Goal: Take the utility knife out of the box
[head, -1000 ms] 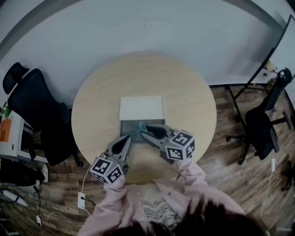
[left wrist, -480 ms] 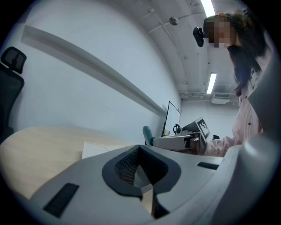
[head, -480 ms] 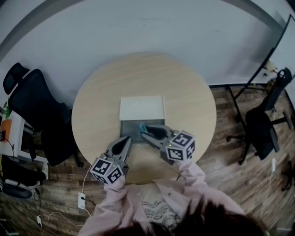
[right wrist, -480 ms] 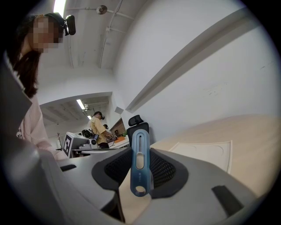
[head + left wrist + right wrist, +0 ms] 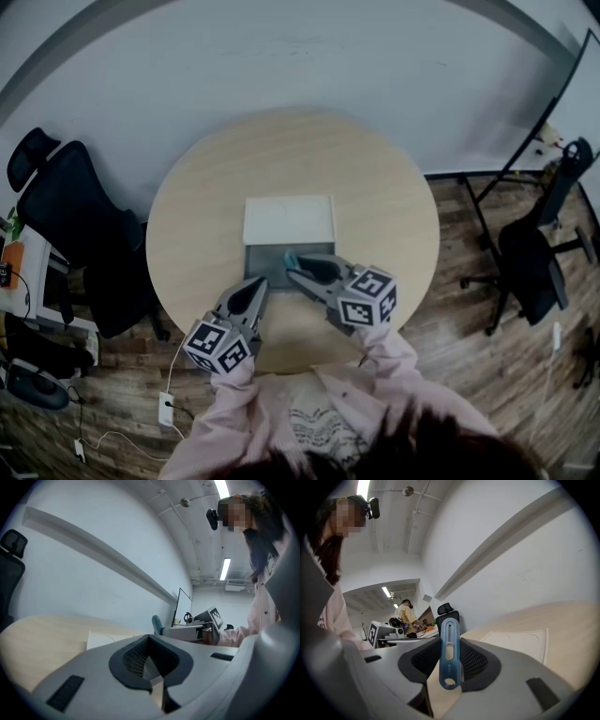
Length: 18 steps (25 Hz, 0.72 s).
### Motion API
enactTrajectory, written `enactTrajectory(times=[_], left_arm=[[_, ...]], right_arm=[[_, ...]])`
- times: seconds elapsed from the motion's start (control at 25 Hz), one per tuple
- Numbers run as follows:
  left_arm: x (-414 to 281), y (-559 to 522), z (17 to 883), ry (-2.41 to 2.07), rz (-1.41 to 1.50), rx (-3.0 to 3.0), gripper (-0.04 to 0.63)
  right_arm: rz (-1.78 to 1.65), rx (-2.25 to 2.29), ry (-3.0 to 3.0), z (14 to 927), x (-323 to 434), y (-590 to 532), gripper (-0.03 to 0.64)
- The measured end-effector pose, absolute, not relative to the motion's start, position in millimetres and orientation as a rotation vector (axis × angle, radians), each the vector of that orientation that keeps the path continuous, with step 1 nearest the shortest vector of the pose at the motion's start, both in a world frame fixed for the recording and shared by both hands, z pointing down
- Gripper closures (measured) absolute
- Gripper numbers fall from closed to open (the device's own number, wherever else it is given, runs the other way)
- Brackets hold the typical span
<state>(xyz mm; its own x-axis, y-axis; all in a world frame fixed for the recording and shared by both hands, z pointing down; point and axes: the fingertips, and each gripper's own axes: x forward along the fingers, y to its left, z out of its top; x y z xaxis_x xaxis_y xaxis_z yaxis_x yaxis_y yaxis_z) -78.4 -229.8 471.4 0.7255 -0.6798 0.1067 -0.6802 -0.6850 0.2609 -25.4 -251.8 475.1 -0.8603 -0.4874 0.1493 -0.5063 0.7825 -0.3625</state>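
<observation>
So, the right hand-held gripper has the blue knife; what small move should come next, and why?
Probably lift the right hand-held gripper and carry it sideways to bare table. Its jaws clamp the utility knife, but the tips hang over the open box, so the knife is not yet clear of it.

Only slight shift in left-edge clutter (image 5: pixel 37 389)

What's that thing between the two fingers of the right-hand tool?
A blue utility knife, gripped upright between the right gripper's fingers; the right gripper view shows it plainly.
</observation>
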Motion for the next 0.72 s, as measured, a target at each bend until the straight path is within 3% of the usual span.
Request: enactTrajectory(times=[0.72], left_arm=[[-74.4, -226.2, 471.1, -1.049, 0.011, 2.657, 0.589]], right_arm=[[0.606, 0.824, -2.920, 476.3, -22.0, -246.8, 0.489]])
